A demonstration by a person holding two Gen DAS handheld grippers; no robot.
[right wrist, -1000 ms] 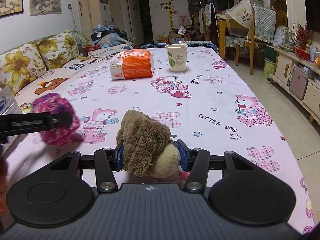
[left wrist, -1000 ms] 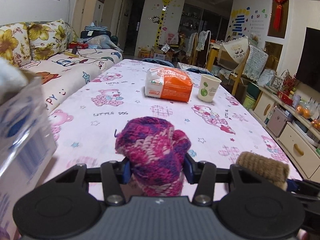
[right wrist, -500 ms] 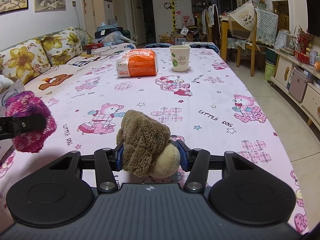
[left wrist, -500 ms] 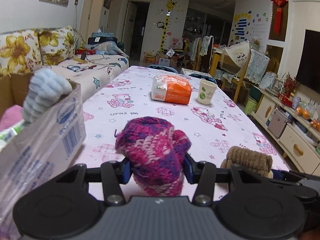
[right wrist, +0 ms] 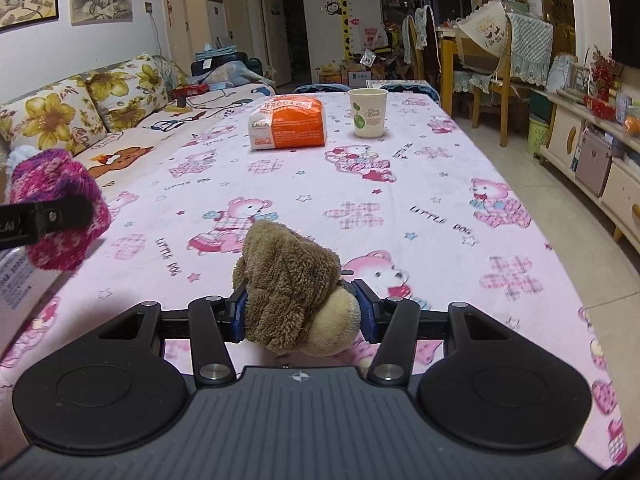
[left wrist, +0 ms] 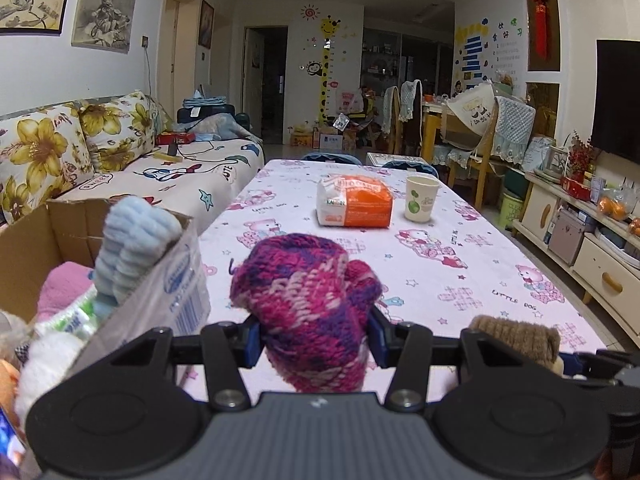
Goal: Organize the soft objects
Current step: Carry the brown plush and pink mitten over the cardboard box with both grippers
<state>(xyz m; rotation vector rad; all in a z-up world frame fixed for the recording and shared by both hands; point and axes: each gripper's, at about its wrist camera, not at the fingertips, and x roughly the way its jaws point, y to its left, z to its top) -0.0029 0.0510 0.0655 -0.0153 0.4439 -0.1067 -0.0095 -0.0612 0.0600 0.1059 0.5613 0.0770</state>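
Wool fills my left gripper [left wrist: 312, 340]: its jaws are pinched in on the pink-and-purple knitted piece [left wrist: 306, 304], which bulges out above and below the blue pads. My right gripper [right wrist: 302, 316] is clamped the same way on the brown plush toy [right wrist: 292, 292], jaws about half closed around it, hanging low over the tabletop [right wrist: 400, 168].

What has changed is on the left. A second ago that camera had only a blurred corner of the cardboard box [left wrist: 52, 224] at its edge; now the box sits open just left of the knitted piece, with a pale blue plush [left wrist: 134, 240] poking over its rim and other soft things inside (pink and white, too jumbled to name). The right view has hardly shifted.

I judge the left load is nearly lined up for dropping into the box, with the brown toy waiting its turn. The orange packet [right wrist: 288, 128] and paper cup [right wrist: 368, 112] stand well apart, far up the tabletop.
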